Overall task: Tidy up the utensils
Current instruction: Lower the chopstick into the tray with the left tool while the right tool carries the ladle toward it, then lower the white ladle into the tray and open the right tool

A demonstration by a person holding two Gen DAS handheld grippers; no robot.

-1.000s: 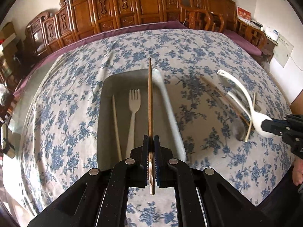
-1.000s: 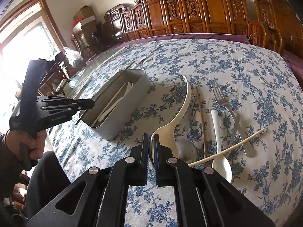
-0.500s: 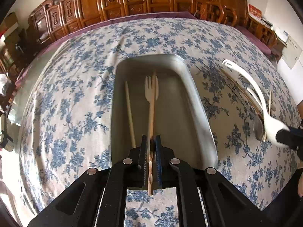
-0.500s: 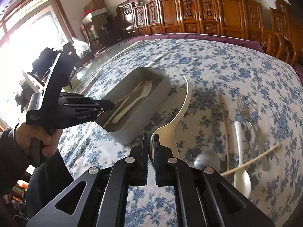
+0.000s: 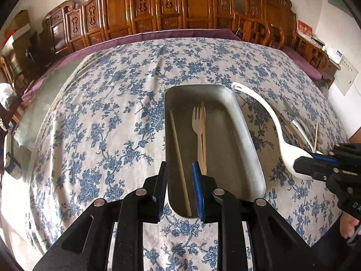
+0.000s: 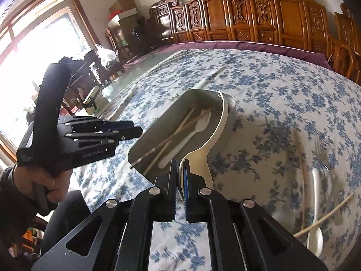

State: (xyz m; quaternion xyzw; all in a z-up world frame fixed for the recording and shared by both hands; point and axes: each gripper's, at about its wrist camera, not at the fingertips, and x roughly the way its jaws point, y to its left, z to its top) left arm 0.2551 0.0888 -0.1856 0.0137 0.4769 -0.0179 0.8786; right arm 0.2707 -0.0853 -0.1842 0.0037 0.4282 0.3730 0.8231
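The utensils are split between a grey rectangular metal tray and the bare cloth to its right, all on a counter covered with a white tablecloth printed with blue flowers. Inside the tray lie a pale plastic fork with its tines pointing to the far end, a light wooden chopstick along the left side, and a darker brown chopstick that in the right wrist view crosses the pale one, its near end reaching out past the tray's near corner. The left claw hangs above the tray's near end; its jaws are opening and nothing is between them, the pale chopstick showing in the gap far below. A hand in a dark sleeve holds that tool's grip. The right claw is clamped on the bowl of a large white plastic ladle-shaped spoon, whose long curved handle rises over the tray's right rim, above the counter. On the cloth well to the right of the tray lie a white plastic spoon, a metal fork, a thin dark chopstick and a pale chopstick lying slantwise over the white spoon. Carved wooden chairs line the wall beyond the counter's far edge.
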